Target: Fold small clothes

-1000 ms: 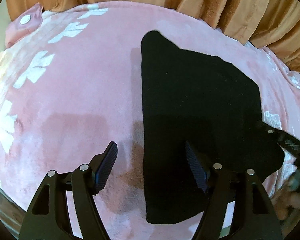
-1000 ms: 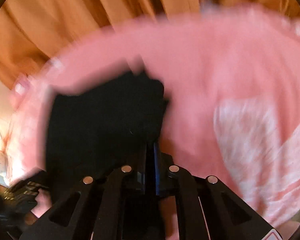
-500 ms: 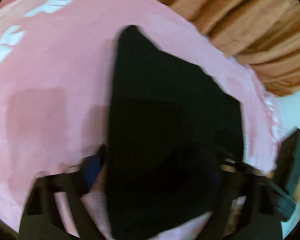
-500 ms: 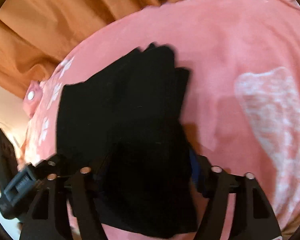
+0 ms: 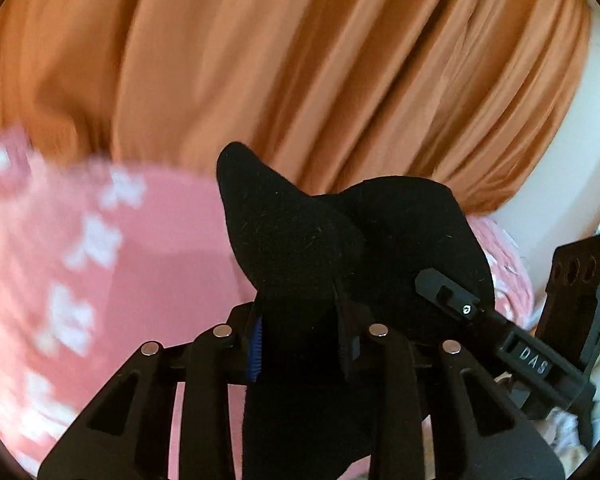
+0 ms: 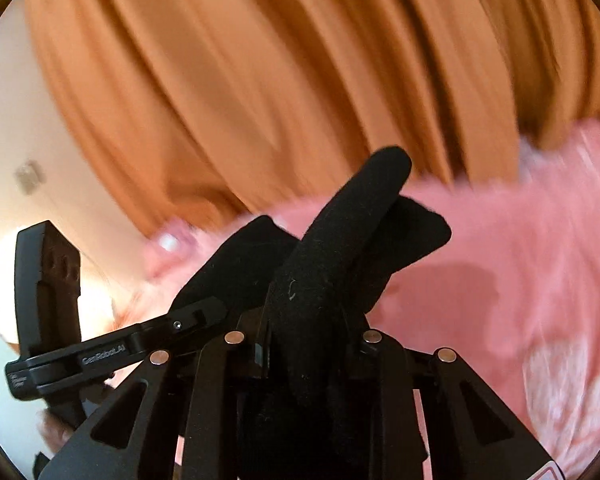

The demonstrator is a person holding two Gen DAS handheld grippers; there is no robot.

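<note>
A small black garment [image 5: 300, 240] hangs bunched in the air above the pink blanket [image 5: 140, 280]. My left gripper [image 5: 300, 336] has its jaws closing, with a fold of the black cloth pinched between its pads. In the right wrist view the same garment [image 6: 340, 240] rises in a thick roll from my right gripper [image 6: 306, 344], whose jaws are also closing on the cloth. Each gripper shows in the other's view: the right gripper [image 5: 452, 296] beside the cloth's right edge, the left gripper [image 6: 192, 316] at its left edge.
An orange curtain [image 5: 300, 60] fills the background behind the bed. The pink blanket [image 6: 500, 260] with white flower prints spreads below. A pale wall [image 6: 12, 120] is at the far left of the right wrist view.
Both grippers closed on the black garment's near edge and rose with it. The garment left the blanket and now hangs bunched. Both views tilted up toward the curtain.
</note>
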